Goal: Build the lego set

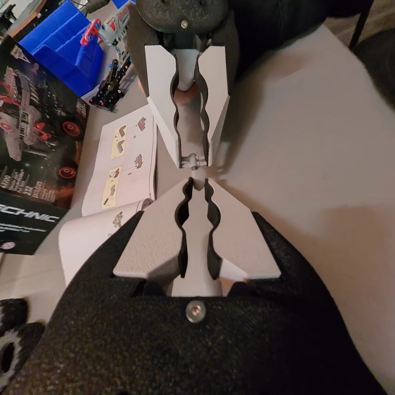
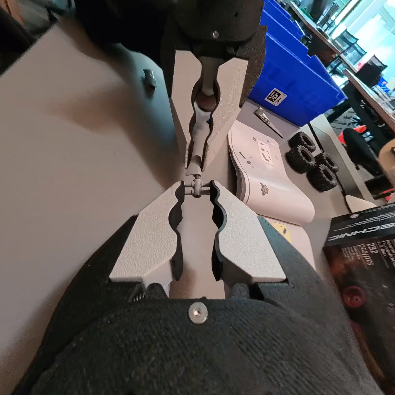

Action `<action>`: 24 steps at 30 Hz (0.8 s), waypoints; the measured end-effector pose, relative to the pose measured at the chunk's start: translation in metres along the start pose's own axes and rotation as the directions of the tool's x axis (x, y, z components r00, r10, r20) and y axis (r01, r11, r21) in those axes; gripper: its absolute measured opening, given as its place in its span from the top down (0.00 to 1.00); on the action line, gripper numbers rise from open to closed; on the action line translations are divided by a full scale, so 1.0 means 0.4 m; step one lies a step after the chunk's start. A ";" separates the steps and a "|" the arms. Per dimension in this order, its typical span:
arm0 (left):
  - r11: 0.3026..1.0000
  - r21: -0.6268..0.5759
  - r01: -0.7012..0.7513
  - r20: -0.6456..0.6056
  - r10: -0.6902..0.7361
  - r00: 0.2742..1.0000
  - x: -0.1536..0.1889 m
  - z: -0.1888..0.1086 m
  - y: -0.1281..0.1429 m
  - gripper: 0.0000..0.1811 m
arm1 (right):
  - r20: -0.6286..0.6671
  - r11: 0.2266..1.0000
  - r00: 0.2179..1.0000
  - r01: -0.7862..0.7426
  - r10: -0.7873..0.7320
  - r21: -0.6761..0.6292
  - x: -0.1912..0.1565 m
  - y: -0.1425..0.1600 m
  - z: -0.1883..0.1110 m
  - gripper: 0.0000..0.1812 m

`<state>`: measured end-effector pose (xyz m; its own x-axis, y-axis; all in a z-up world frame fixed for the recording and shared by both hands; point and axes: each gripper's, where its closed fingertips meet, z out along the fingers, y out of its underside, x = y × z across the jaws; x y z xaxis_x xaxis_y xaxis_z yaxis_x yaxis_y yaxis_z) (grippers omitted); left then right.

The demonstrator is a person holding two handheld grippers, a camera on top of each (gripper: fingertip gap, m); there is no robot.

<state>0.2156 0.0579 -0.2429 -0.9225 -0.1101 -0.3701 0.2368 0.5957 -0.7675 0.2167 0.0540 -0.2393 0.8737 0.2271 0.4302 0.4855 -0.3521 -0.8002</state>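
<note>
Right at the centre of both views, the two grippers meet tip to tip above the pale surface point(image 1: 299, 128). The left gripper point(image 1: 197, 181) has its jaws narrowed onto a light grey tapered piece point(image 1: 197, 178), pinched at the very tips; in the right wrist view the same piece point(image 2: 193, 165) hangs from the far gripper. The right gripper point(image 2: 195, 188) has its jaws partly closed on a small grey cross-shaped connector point(image 2: 196, 188), held by its two side ends. The connector's upper stub touches the grey piece; whether it is seated cannot be told.

An open instruction booklet point(image 1: 126, 158) lies left of centre in the left wrist view, with the dark set box point(image 1: 36, 132) at the left edge. Blue bins point(image 1: 62, 49) and a partly built model point(image 1: 115, 27) sit in the upper left. Four black tyres point(image 2: 312, 160) cluster at the right of the right wrist view.
</note>
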 end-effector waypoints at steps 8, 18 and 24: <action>0.999 0.013 0.043 -0.043 -0.042 0.998 0.005 -0.002 -0.003 0.95 | 0.014 1.000 1.000 -0.015 0.015 -0.002 -0.005 -0.002 0.002 0.87; 0.999 -0.009 0.039 -0.058 -0.040 0.998 0.010 0.009 0.005 0.95 | 0.020 1.000 1.000 -0.013 0.013 -0.027 -0.011 0.008 0.008 0.87; 1.000 0.017 0.023 -0.041 -0.022 0.999 0.006 0.009 -0.006 0.95 | 0.022 0.999 0.999 -0.027 0.028 -0.025 -0.008 0.009 0.007 0.87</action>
<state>0.2141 0.0532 -0.2438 -0.9392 -0.0906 -0.3312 0.2206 0.5798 -0.7843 0.2157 0.0546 -0.2446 0.8860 0.2368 0.3987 0.4622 -0.3808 -0.8008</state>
